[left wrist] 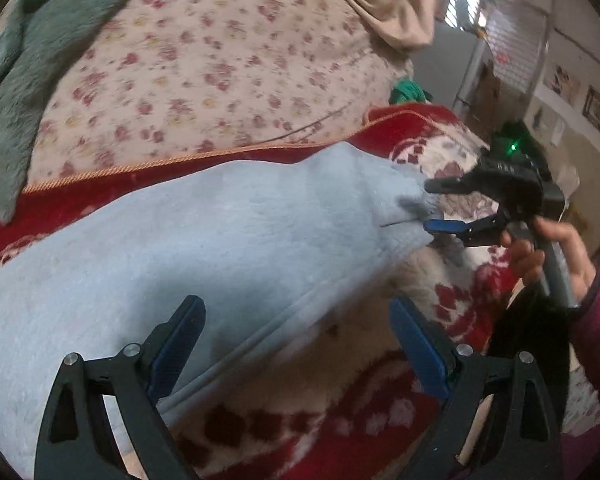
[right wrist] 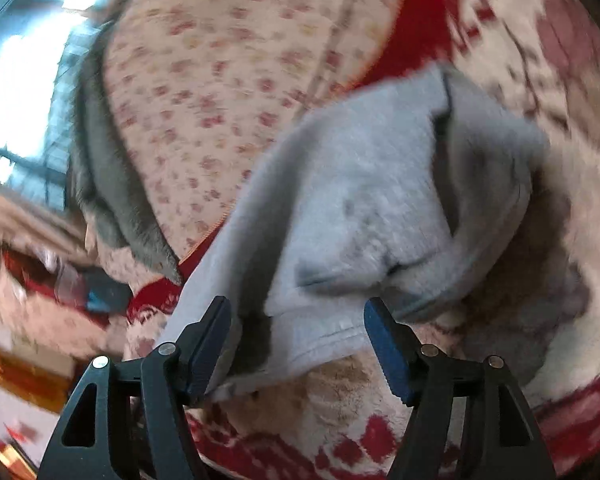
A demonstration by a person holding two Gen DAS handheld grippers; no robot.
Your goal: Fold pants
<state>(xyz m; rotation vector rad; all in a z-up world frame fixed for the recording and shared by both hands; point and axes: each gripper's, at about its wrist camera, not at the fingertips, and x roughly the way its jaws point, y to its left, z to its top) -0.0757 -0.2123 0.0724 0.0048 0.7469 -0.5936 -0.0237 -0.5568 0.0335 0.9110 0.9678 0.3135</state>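
Observation:
Light blue-grey fleece pants (left wrist: 204, 240) lie across a red and cream patterned blanket (left wrist: 380, 420). My left gripper (left wrist: 296, 320) is open, its jaws wide apart, astride the hem edge of the pants. My right gripper (left wrist: 430, 206) shows in the left wrist view at the pants' far end, its jaws open with cloth between them. In the right wrist view the right gripper (right wrist: 296, 324) is open around a folded end of the pants (right wrist: 380, 184), with the hem lying between its fingers. That view is motion-blurred.
A floral quilt (left wrist: 220, 60) and a grey-green fuzzy garment (left wrist: 16, 92) lie behind the pants. A beige cloth (left wrist: 388, 4) is bunched at the back. The person's hand (left wrist: 548, 252) in a magenta sleeve holds the right gripper. A wall with pictures stands at right.

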